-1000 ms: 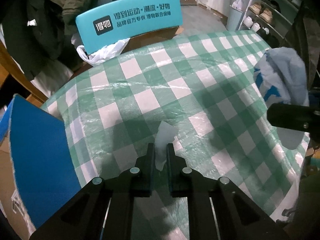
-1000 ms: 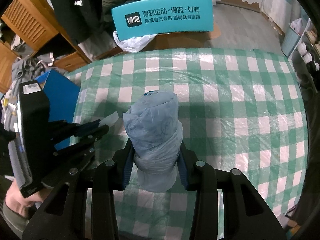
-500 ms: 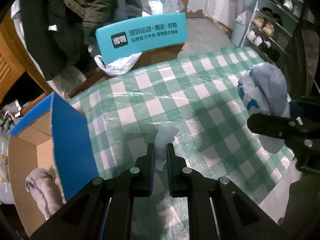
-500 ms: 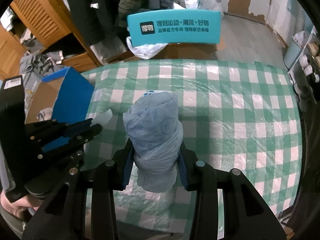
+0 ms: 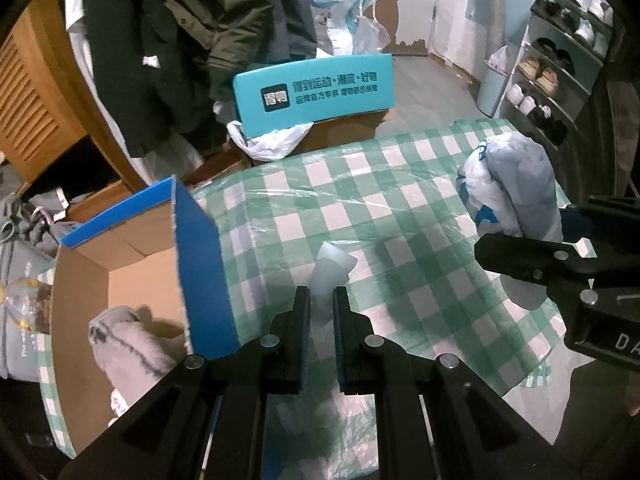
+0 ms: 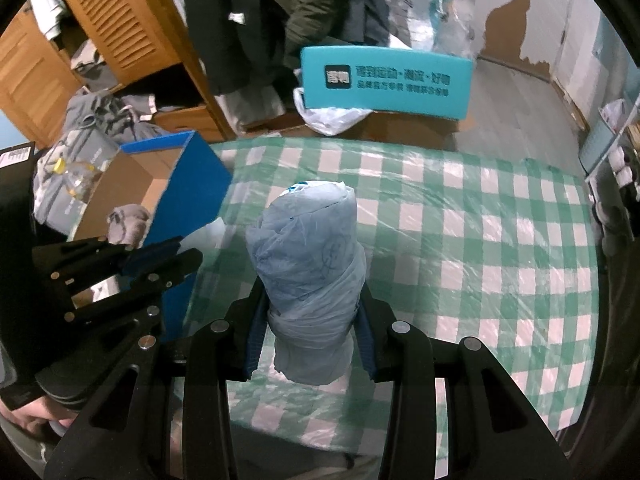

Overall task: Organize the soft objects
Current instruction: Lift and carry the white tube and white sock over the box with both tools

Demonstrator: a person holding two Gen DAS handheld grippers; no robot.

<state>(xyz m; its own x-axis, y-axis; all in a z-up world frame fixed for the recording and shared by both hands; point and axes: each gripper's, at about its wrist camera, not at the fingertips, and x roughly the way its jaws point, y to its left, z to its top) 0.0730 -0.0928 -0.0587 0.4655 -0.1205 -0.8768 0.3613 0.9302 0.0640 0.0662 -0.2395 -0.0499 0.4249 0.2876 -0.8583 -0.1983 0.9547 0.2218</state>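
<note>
My left gripper [image 5: 320, 300] is shut on a small white scrap of soft plastic [image 5: 330, 276], held above the green checked tablecloth [image 5: 372, 200]. My right gripper [image 6: 308, 308] is shut on a rolled pale blue plastic bag [image 6: 308, 256] that stands up between its fingers; the same bag [image 5: 512, 184] shows at the right of the left wrist view. An open cardboard box with blue flaps [image 5: 132, 264] sits left of the table and holds a grey rolled cloth [image 5: 124, 340]. The left gripper [image 6: 160, 264] shows at the left of the right wrist view.
A teal box with printed lettering [image 5: 316, 92] stands beyond the table's far edge, a white plastic bag [image 5: 268, 144] under it. Dark coats [image 5: 192, 40] hang behind. A shoe rack [image 5: 560, 64] stands at the right, wooden louvred doors [image 6: 112, 32] at the left.
Both grippers have risen and pulled back from the table, still holding their loads. The box at the left, with the grey cloth inside, has come into view.
</note>
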